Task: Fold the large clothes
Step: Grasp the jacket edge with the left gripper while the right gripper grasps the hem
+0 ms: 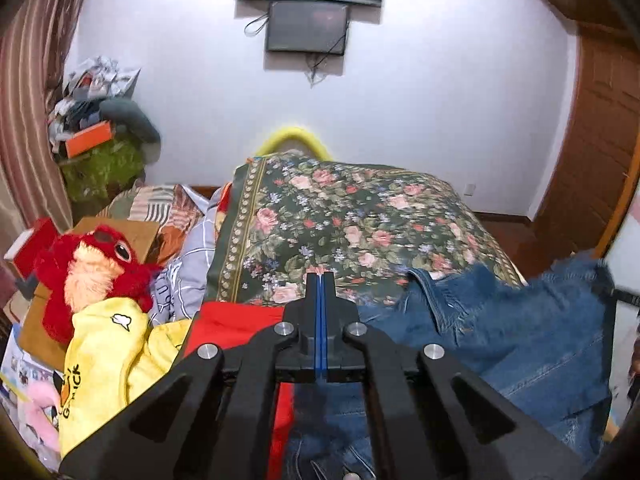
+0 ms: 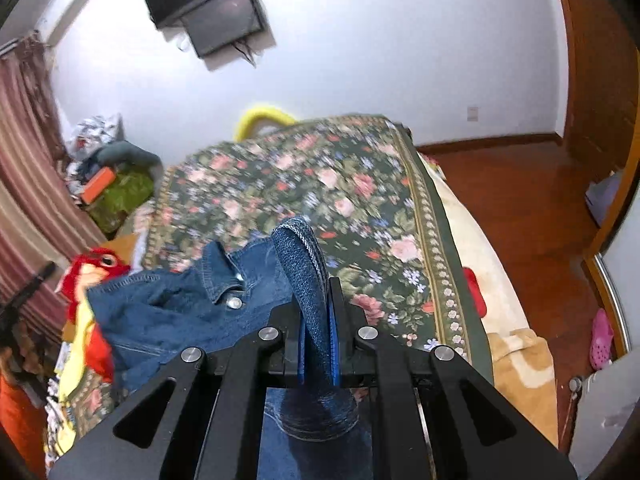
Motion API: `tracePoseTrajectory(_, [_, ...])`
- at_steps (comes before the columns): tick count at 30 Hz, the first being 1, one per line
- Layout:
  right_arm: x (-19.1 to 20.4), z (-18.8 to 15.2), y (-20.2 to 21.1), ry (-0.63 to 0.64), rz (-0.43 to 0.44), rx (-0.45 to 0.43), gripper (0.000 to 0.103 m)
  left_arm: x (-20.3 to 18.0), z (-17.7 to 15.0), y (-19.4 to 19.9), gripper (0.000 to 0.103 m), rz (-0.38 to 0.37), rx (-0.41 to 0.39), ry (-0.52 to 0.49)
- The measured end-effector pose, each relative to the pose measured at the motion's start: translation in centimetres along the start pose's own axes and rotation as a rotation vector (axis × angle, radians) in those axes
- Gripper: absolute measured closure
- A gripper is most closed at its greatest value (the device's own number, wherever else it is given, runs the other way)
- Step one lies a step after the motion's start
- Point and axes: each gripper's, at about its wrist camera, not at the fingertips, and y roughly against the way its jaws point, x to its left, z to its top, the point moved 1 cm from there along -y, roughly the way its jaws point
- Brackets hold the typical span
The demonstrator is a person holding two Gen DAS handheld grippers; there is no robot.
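Along the bed's left edge, a red plush toy (image 1: 96, 264) above a crumpled yellow garment (image 1: 116, 356) with black lettering, then a strip of red cloth (image 1: 236, 324). At centre in the left wrist view, the left gripper (image 1: 321, 280) with black jaws pressed together, blue pads meeting in a thin line; no fabric visible at the tips, though denim shows below the linkage. Beyond it, a green floral bedspread (image 1: 340, 216) covering the bed up to the far edge. To the right, a blue denim jacket (image 1: 500, 328): mid-blue wash, collar turned out, stitched seams, frayed hem at the right, bunched and lifted off the near part of the bedspread. In the right wrist view, the same jacket with a metal snap button (image 2: 234, 303) beside the collar, draped left of the right gripper (image 2: 320, 284), which pinches a thick rolled cuff or hem of denim standing up between its jaws. Further right, wooden floor (image 2: 520, 208) past the bed's right edge.
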Motion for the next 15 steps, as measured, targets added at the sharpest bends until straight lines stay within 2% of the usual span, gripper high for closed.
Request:
tracePoseTrajectory(4, [-2.2,-0.9,-3.9,-0.029,-0.076,0.083,0.095,1.1,-0.9,-3.6,0.103,-0.003,0.106,0.025])
tracePoseTrajectory(9, [-4.9,-3.1,-7.7,-0.036,-0.137,0.176,0.095,0.8,-4.6,-6.3,0.102,-0.04,0.199,0.017])
tracePoseTrajectory(12, [-5.7,-4.3,-8.9,-0.021,-0.164,0.212,0.093,-0.1,-7.1,-8.1,0.101,-0.047,0.286,-0.017])
tracePoseTrajectory(15, [-5.9,-5.2,-9.3,0.017,-0.185,0.228,0.087,-1.2,-8.7,-9.2,0.101,-0.043,0.336,-0.039])
